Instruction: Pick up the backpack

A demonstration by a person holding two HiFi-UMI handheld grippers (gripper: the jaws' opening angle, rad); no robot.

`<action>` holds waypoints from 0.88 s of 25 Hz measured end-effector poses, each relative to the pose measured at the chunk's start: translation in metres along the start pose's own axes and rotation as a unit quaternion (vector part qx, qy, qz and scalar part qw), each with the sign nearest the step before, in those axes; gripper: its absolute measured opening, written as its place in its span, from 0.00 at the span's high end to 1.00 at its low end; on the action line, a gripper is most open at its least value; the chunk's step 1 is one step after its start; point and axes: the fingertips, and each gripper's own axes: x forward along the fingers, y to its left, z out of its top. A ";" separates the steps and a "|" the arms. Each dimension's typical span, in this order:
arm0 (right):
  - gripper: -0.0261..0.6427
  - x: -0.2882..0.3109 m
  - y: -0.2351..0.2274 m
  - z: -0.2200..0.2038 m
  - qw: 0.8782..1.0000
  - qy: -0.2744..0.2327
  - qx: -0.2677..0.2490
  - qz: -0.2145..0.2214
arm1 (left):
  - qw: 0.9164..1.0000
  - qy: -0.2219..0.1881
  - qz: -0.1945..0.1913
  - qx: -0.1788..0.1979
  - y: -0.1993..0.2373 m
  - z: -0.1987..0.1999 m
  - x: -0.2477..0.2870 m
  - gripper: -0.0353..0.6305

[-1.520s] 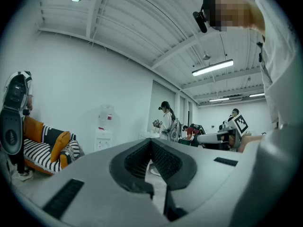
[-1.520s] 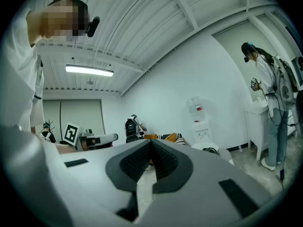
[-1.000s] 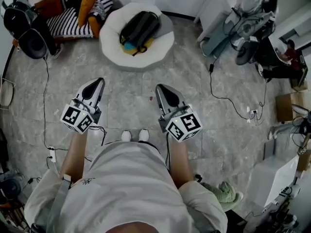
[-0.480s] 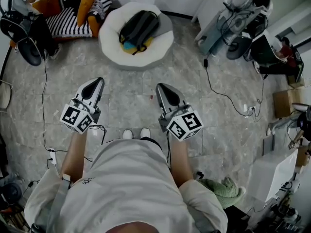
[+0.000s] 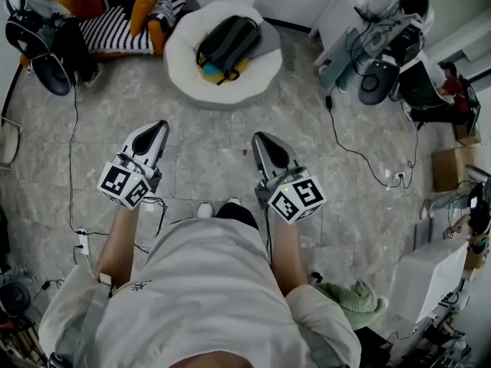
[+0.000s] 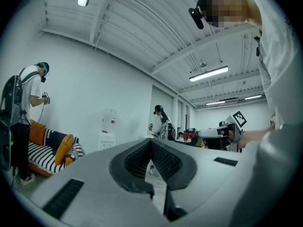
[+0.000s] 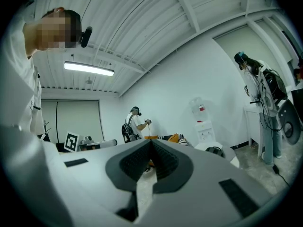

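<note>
1. Both of my grippers are empty. The left gripper [image 5: 155, 128] has its jaws closed pad to pad with nothing between them, and so does the right gripper [image 5: 261, 139]. Both point level across the floor [image 5: 207, 140].
2. The backpack [image 5: 224, 43] lies straight ahead of me and well apart from both sets of jaws, with bare floor in between. It sits between the lines of my two grippers, a little towards the right one. I judge the right gripper slightly nearer.
3. Its long axis runs away from me and leans to the right in the head view, with the near end towards my left gripper.
4. The backpack rests inside a round white cushion [image 5: 257, 89], lying across its hollow. A yellow-and-blue thing [image 5: 205, 70] peeks out from under the near end; what it is, I cannot tell.
5. In the right gripper view the backpack [image 7: 215, 150] shows low and to the right of my jaws, on the cushion.
</note>
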 end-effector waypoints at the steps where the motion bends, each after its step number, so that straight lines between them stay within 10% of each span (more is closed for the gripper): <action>1: 0.95 0.002 0.001 0.001 1.000 -0.002 0.000 0.001 | 1.000 -0.001 0.001 0.000 0.003 0.001 -0.001 0.94; 22: 0.95 0.041 -0.072 0.014 1.000 -0.007 0.015 0.018 | 1.000 0.004 0.022 0.011 0.024 0.003 0.071 0.94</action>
